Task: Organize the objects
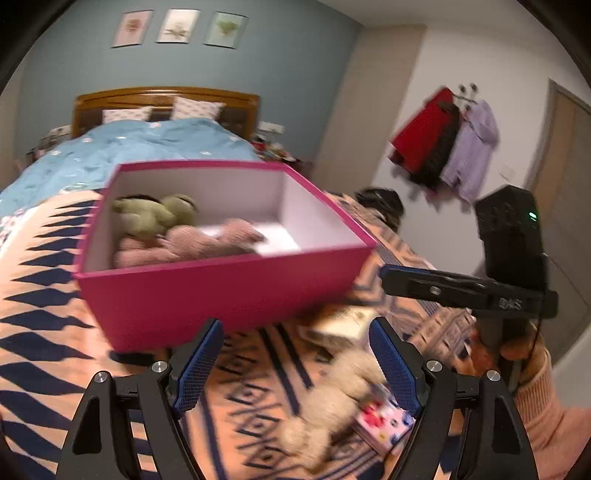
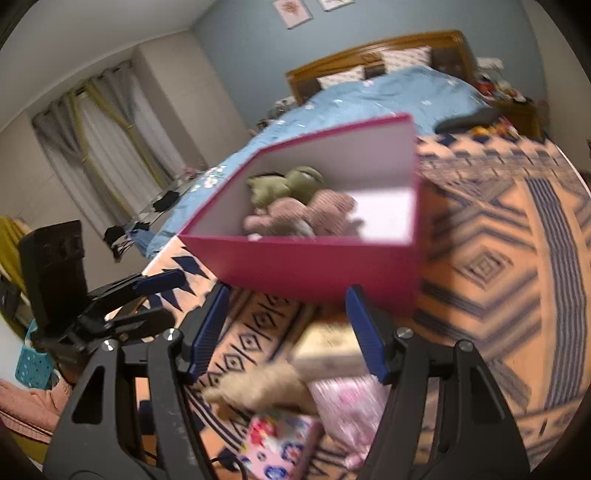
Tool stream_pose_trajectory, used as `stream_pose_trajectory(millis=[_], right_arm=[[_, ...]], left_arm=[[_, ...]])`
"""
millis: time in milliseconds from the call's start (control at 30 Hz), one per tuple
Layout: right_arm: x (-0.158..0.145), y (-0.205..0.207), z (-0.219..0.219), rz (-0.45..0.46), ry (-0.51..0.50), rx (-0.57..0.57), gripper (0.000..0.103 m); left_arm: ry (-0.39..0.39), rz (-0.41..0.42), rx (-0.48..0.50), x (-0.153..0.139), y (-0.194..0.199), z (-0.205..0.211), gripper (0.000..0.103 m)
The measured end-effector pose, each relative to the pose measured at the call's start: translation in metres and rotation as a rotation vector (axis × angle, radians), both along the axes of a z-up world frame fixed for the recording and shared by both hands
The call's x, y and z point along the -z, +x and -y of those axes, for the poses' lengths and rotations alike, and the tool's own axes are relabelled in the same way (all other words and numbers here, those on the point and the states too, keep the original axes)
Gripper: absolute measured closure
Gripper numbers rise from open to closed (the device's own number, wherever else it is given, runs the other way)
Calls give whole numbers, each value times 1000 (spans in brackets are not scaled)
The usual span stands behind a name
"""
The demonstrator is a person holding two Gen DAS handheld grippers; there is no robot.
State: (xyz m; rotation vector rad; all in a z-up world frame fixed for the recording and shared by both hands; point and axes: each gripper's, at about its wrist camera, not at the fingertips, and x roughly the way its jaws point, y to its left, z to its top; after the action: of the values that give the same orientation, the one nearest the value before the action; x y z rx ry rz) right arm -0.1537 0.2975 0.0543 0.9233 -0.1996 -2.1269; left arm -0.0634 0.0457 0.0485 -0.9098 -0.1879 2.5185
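The bed (image 1: 140, 147) fills most of the room, its wooden headboard (image 1: 166, 98) against a blue-grey wall hung with three small framed prints (image 1: 179, 27). A light blue duvet (image 2: 388, 99) covers the headboard half; a peach blanket with a dark blue geometric pattern (image 1: 44, 317) covers the near half. Curtains (image 2: 110, 147) hang on the wall beyond the bed in the right wrist view, and clothes (image 1: 447, 136) hang on the white wall in the left wrist view.

The pink box (image 1: 225, 254) sits on the patterned blanket, open side up, white inside. Its long axis runs across the bed, parallel to the headboard, with one long wall facing both grippers. Inside it, at the end away from the hanging clothes, a green plush toy (image 1: 155, 216) lies on top of a pink plush toy (image 1: 188, 243); both are blurred.

In front of the box on the blanket lie a pale cream box (image 2: 328, 347), a beige plush toy (image 1: 332, 398), a pink patterned packet (image 2: 347, 410) and a flat colourful pack (image 2: 277, 446), all close together and smeared by motion.

The left gripper (image 1: 295, 365) has its jaws spread wide with nothing between them; the box stands just beyond its fingertips and the beige toy lies below its right finger. The right gripper (image 2: 291, 332) is likewise spread and holding nothing, with the box just ahead and the cream box beneath its fingers.
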Motion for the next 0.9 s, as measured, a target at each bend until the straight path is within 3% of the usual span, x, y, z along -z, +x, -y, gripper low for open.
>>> stream_pose_trajectory(millis=[267,433,667,900], right_arm=[[36,29,-24,108,-55,18,36],[38,47,-14,106,-51,-24,36],[44,41,7,114,-20,-54,36],[53,35,17,143,9,-39,52]], left_arm=[[-53,84,106,35,12,-34,20],[-60,130,117,52,16,-36,20],[-54,170,109,63,17,-28,22],[-34,220,123,76,15,-25,35]])
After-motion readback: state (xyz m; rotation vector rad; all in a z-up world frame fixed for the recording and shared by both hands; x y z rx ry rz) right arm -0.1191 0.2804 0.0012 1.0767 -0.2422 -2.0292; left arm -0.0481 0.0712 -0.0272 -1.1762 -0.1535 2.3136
